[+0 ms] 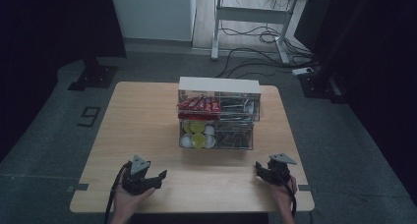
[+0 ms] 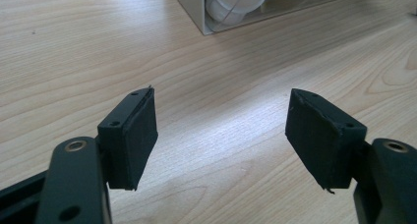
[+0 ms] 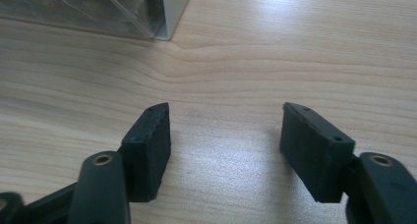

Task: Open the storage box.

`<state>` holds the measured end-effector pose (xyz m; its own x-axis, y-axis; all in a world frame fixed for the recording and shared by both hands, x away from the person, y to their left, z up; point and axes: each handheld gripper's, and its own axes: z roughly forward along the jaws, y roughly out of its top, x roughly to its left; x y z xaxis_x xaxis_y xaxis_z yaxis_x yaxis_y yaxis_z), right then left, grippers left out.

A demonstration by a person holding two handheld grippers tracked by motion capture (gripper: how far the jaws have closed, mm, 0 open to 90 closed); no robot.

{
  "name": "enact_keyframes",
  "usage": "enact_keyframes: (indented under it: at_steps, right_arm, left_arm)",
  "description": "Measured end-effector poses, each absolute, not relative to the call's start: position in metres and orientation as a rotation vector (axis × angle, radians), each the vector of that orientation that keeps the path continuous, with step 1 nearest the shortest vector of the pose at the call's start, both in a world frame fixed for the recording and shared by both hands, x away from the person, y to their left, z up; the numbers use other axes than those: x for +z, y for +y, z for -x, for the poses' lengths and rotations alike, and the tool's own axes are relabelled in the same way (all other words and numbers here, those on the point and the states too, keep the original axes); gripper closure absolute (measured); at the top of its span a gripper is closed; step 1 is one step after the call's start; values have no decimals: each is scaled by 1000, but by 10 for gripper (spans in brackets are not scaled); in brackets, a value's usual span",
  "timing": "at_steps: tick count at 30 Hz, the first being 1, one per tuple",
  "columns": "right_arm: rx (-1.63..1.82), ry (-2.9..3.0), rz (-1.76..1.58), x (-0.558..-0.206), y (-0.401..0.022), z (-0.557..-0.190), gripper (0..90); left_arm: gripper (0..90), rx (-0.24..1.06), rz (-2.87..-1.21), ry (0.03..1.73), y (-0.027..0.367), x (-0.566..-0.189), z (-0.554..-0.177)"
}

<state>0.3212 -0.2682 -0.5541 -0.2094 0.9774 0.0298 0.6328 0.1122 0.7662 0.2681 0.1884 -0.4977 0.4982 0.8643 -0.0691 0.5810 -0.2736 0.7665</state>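
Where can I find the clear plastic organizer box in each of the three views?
High view: the clear organizer box stands mid-table, beyond both grippers.
Left gripper view: its corner is at the top edge, with white capsules inside.
Right gripper view: its corner is at the top left.
Shared landmark: the wooden table.

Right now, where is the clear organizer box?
In the high view the clear organizer box sits at the table's middle, toward the far edge, ahead of both the left gripper and the right gripper.

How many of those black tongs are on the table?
2. The left tongs sit near the table's front left edge, the right tongs near its front right; both are open, empty, and short of the clear organizer box.
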Motion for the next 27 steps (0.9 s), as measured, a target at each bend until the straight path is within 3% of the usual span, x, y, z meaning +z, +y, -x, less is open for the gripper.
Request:
enact_keyframes:
  at_steps: [15, 17, 27]
  right_arm:
    - [1073, 1836, -1554, -536, -278, -311, 463]
    - [1100, 1846, -1539, -531, -279, -308, 531]
    - [1196, 1852, -1463, -514, -280, -300, 693]
  left_arm:
    - [281, 468, -1973, 1189, 191, -496, -268]
    - [281, 466, -1973, 1189, 192, -495, -268]
    - [281, 463, -1976, 1187, 191, -495, -268]
